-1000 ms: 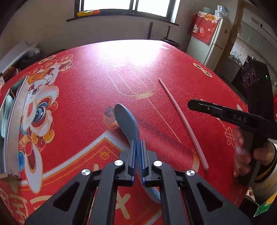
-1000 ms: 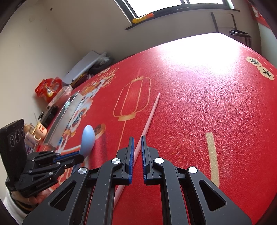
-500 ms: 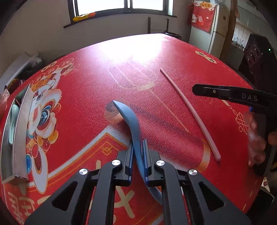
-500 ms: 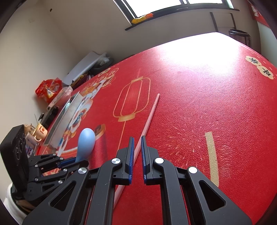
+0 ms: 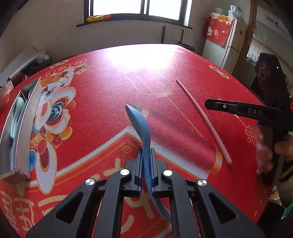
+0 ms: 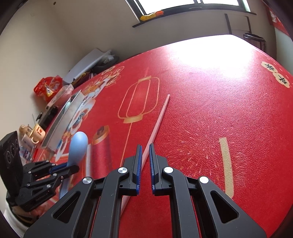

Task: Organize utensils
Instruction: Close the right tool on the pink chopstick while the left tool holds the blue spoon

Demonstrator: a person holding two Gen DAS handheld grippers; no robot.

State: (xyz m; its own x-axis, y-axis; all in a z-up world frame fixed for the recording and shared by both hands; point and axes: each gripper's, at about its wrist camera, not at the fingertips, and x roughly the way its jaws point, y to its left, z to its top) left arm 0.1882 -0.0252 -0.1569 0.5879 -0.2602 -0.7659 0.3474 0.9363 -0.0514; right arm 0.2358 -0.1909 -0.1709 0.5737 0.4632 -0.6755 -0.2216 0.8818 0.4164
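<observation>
Left tongs (image 5: 146, 155) clamped on blue spoon (image 5: 140, 126), gripped on the handle partway along, bowl end sticking out ahead of the tips and turned edge-on in the left wrist view, handle tail curving down under the tongs body. Spoon looks lifted clear of the surface, shadow below it. In the right wrist view the same left tongs (image 6: 73, 167) sit at lower left with the spoon bowl (image 6: 77, 148) pointing up and away, a hand below holding the tool.

Right tongs (image 6: 144, 152) pressed together, nothing gripped; only a narrow slit shows between the blue pads (image 6: 139, 161). They hover over the pink chopstick (image 6: 158, 122), which lies flat on the surface and runs from under the tongs diagonally up-right; cannot tell if the tips touch it. Left wrist view shows right tongs (image 5: 207, 104) from the side just beside the chopstick (image 5: 203, 119), person's hand (image 5: 265, 148) on the grip.

Red surface (image 6: 219, 109) with lantern and lion print. Metal tray (image 5: 27, 128) at the left edge, well apart from both tongs, pale green spoon (image 5: 17, 111) lying inside. Fridge (image 5: 227, 45) and window (image 5: 139, 9) at the back
</observation>
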